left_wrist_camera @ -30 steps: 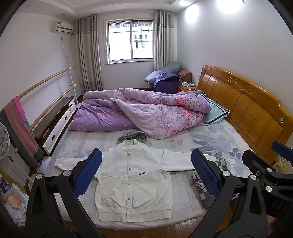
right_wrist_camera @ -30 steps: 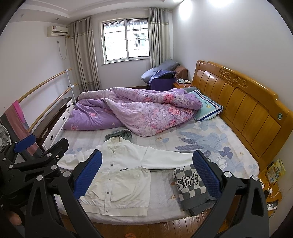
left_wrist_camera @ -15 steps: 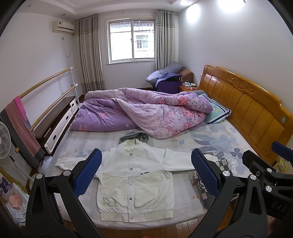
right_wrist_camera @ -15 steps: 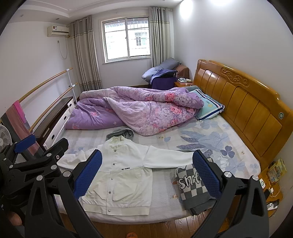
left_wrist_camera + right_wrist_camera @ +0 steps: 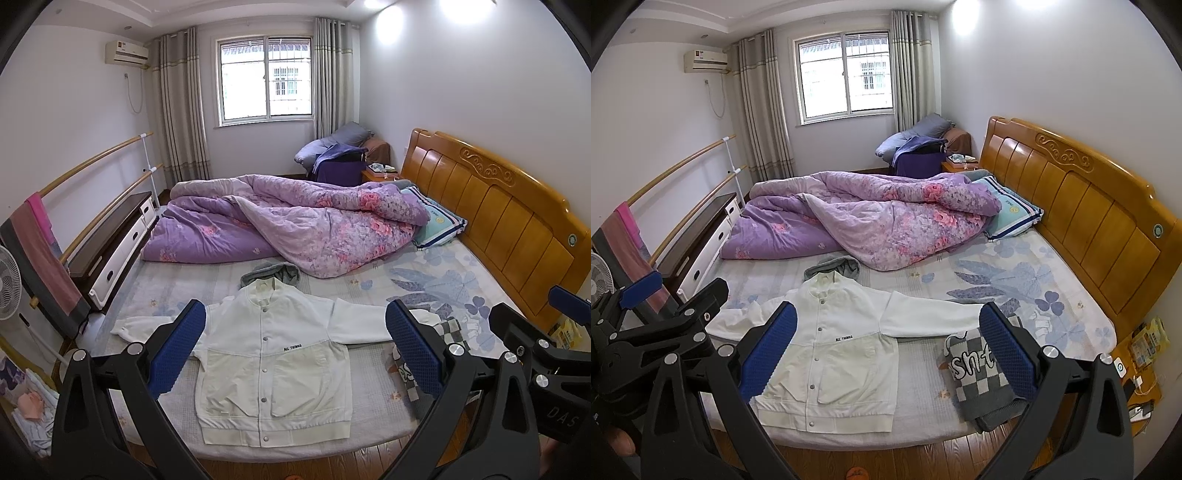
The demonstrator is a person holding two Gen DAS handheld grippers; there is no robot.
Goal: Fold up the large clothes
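White jacket spread flat, front up, snaps closed, at the near edge of the bed, sleeves stretched toward both sides, collar pointing to the far edge. Grey hooded garment bunched just beyond the collar. Folded checkered knit near the bed's near edge, touching the right sleeve's cuff. Purple quilt heaped along the far side, pillow by the wooden headboard. Left gripper held above the jacket, fingers spread wide, gripping nothing. Right gripper likewise wide apart, empty, above the bed's near edge.
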